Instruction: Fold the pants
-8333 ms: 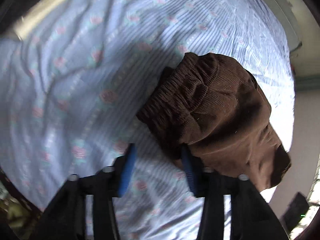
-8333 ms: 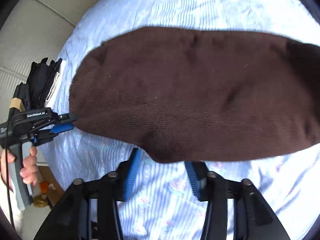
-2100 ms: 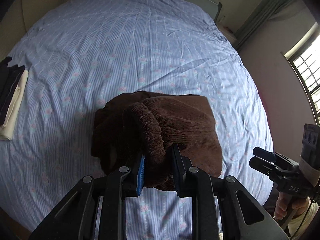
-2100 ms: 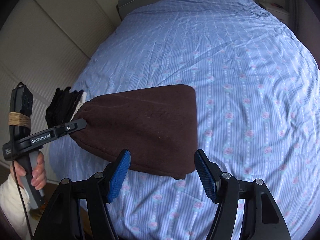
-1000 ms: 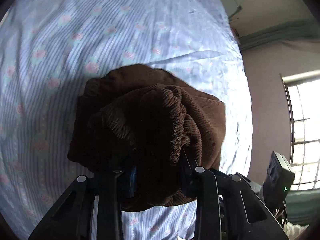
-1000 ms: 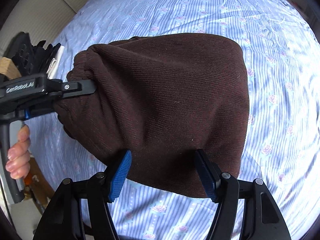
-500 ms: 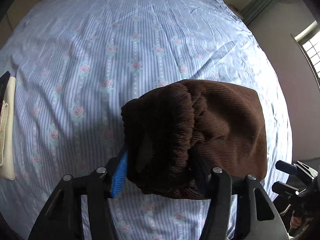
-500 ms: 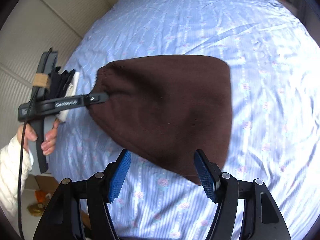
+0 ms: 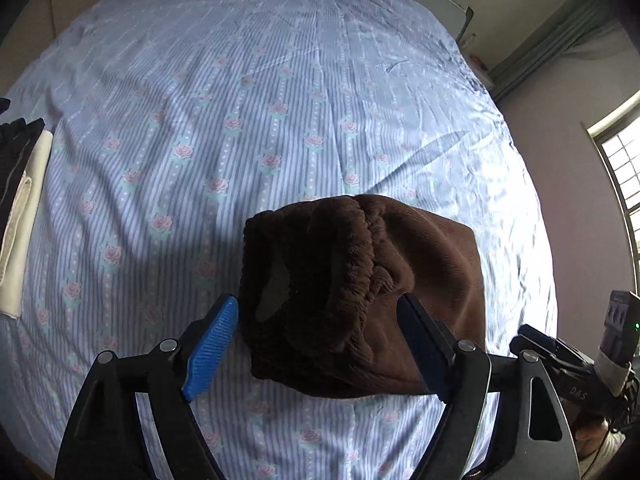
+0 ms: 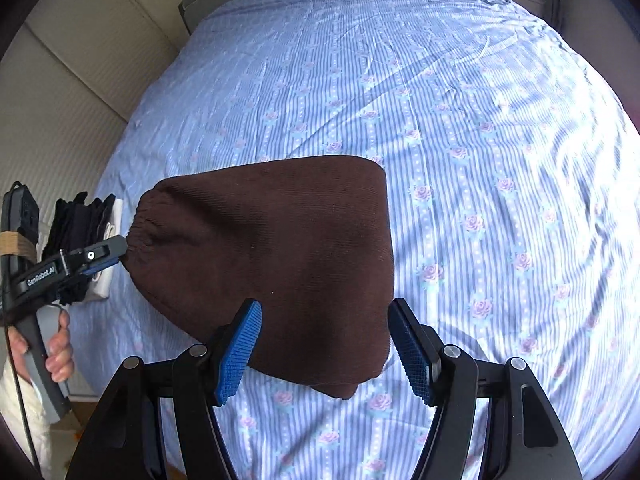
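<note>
The brown corduroy pants [image 9: 360, 296] lie folded in a compact bundle on the bed, elastic waistband end toward the left gripper. In the right wrist view the pants [image 10: 280, 248] form a smooth brown folded shape. My left gripper [image 9: 320, 344] is open, its blue pads on either side of the waistband end, not clamping it. It also shows in the right wrist view [image 10: 100, 256] at the waistband corner. My right gripper [image 10: 326, 346] is open and empty, its jaws wide over the near edge of the pants. It shows at the right edge of the left wrist view [image 9: 560, 360].
The bed [image 10: 480, 160] has a blue striped sheet with roses. A stack of folded dark and white clothes [image 10: 80, 240] sits at the bed's left edge, also in the left wrist view [image 9: 16, 208]. A padded wall is on the left, a window [image 9: 624, 176] on the right.
My left gripper has opened and let go of the waistband, which it clamped a second ago. The pants have settled on the bed. My right gripper stays open and has drawn back slightly.
</note>
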The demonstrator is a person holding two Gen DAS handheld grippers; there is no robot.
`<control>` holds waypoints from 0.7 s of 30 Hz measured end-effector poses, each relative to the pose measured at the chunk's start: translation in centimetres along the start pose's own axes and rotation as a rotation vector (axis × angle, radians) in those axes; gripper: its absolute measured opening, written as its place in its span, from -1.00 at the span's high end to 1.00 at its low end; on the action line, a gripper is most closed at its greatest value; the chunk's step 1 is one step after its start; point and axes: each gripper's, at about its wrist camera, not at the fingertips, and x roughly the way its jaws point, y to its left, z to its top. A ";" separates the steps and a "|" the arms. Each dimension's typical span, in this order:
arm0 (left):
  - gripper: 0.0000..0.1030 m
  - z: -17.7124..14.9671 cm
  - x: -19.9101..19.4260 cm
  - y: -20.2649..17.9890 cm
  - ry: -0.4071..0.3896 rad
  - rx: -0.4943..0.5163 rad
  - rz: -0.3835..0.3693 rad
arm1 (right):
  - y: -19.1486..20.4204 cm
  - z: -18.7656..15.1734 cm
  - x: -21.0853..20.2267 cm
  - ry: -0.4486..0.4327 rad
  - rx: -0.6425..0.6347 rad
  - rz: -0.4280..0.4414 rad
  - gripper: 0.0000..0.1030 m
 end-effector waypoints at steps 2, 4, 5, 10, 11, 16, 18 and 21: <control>-0.58 0.4 1.9 0.3 0.042 -0.047 0.008 | -0.3 -0.1 0.3 0.013 0.015 -0.006 -0.31; -0.62 0.2 3.4 0.1 0.075 -0.054 0.056 | -0.3 -0.3 0.8 0.031 0.024 -0.010 -0.31; -0.63 0.2 4.1 0.1 0.082 -0.047 0.097 | -0.3 -0.6 0.9 0.040 0.023 -0.011 -0.31; -0.37 -0.6 5.2 1.9 0.100 -0.141 0.033 | -0.6 -1.8 1.5 0.076 0.030 -0.026 -0.31; -0.19 -0.6 5.1 1.9 0.099 -0.128 0.027 | -0.6 -2.0 1.6 0.084 0.034 -0.028 -0.31; 0.20 -0.9 1.6 0.8 0.055 -0.114 -0.106 | -0.9 -2.4 2.0 0.095 0.039 -0.019 -0.31; 0.20 -1.3 -0.4 0.2 0.012 -0.128 -0.195 | -1.1 -2.3 1.8 0.086 0.044 -0.012 -0.31; 0.18 -1.9 1.1 1.0 0.058 -0.133 -0.177 | -1.6 -2.1 1.7 0.082 0.055 -0.019 -0.31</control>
